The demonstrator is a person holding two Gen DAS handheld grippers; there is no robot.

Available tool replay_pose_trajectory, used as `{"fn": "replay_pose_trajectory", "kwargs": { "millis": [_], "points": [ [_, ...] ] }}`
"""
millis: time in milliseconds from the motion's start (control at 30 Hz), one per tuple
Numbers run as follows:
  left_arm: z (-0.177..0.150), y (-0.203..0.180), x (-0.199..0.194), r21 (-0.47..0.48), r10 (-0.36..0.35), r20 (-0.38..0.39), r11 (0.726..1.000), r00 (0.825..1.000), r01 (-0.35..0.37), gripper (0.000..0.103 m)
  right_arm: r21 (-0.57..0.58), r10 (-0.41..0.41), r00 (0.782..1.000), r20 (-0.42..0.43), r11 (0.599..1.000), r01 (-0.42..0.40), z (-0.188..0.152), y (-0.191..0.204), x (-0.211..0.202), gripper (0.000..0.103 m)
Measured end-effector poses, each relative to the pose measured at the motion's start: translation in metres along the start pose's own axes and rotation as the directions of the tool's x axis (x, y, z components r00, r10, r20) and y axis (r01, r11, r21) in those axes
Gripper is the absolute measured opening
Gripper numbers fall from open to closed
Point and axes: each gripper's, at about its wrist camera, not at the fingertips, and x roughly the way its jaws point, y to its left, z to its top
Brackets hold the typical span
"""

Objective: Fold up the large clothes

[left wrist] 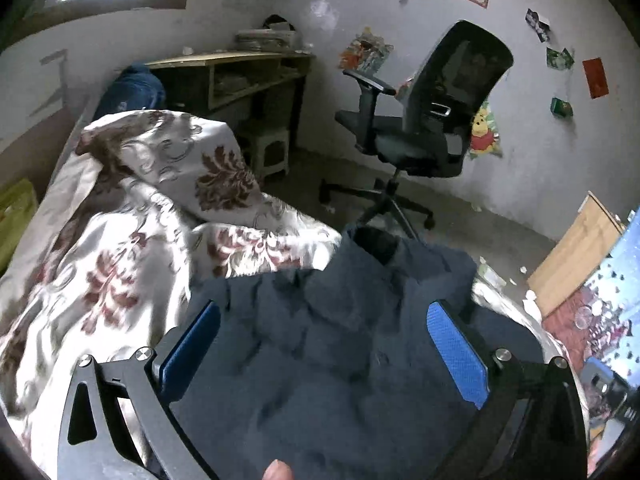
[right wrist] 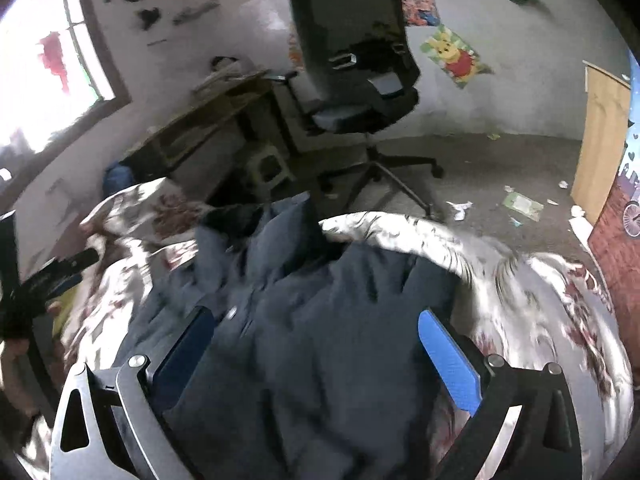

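Your left gripper [left wrist: 324,344] is spread wide, its blue pads [left wrist: 456,354] standing well apart over the dark blue garment [left wrist: 320,360] and pinching nothing. Your right gripper [right wrist: 316,356] is spread just as wide above the same cloth, again with nothing between its pads [right wrist: 448,364]. The garment lies on the bed, on top of a white bedspread [left wrist: 100,248] printed with brown and red leaf shapes. It is a large, heavy-looking piece in slate blue, rumpled all over, with soft creases and shallow dents across its surface. In the left wrist view its far end reaches the edge of the bed, where a dark opening [left wrist: 376,244] shows, perhaps a collar or a sleeve; you cannot tell which. In the right wrist view a long fold runs up the middle of the cloth, and a small pale button or snap [right wrist: 232,313] sits close to the left pad. Beyond the bed stand a black office chair [left wrist: 432,120], a wooden desk [left wrist: 240,76] and a small plastic stool [left wrist: 272,152] on the grey floor [left wrist: 460,208].
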Motion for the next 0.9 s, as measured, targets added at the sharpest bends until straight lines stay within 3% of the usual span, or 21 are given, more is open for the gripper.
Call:
{"fn": "replay_pose_trajectory", "kwargs": {
  "millis": [200,267,367,433,533,633,700,767,833,900],
  "points": [
    [0.022,0.017,0.079,0.03,-0.081,-0.06,0.996,0.995,0.083,0.102,0.092,-0.008,1.0,-0.01,0.996,0.009,0.054,0.008,0.081,0.101],
    [0.03,0.014,0.1,0.061,-0.076,-0.059,0.995,0.995,0.079,0.102,0.106,-0.02,1.0,-0.017,0.994,0.021,0.07,0.013,0.107,0.098],
    [0.037,0.008,0.126,0.102,-0.094,-0.08,0.99,0.992,0.102,0.101,0.135,-0.039,0.998,-0.056,0.99,0.046,0.083,0.018,0.14,0.087],
    [0.039,0.006,0.139,0.104,-0.107,-0.092,0.988,0.99,0.117,0.101,0.146,-0.064,0.994,-0.093,0.986,0.078,0.085,0.02,0.161,0.074],
    [0.04,0.002,0.159,0.117,-0.079,-0.125,0.989,0.989,0.093,0.098,0.174,-0.1,0.985,-0.14,0.977,0.123,0.084,0.018,0.185,0.066],
    [0.041,-0.002,0.176,0.145,-0.048,-0.158,0.987,0.986,0.071,0.076,0.193,-0.134,0.978,-0.159,0.967,0.164,0.08,0.016,0.2,0.06],
    [0.042,-0.001,0.188,0.119,-0.053,-0.188,0.99,0.981,0.076,0.053,0.197,-0.142,0.977,-0.16,0.965,0.172,0.081,0.015,0.206,0.052],
    [0.042,0.003,0.199,0.058,-0.098,-0.236,0.992,0.967,0.114,0.019,0.203,-0.137,0.978,-0.156,0.965,0.168,0.082,0.018,0.208,0.039],
    [0.043,0.008,0.206,-0.009,-0.167,-0.272,0.985,0.948,0.171,0.009,0.2,-0.129,0.979,-0.157,0.967,0.159,0.083,0.021,0.207,0.024],
    [0.043,0.013,0.202,-0.024,-0.186,-0.265,0.982,0.946,0.186,0.006,0.182,-0.127,0.979,-0.157,0.971,0.155,0.083,0.025,0.203,0.016]
  ]
}}
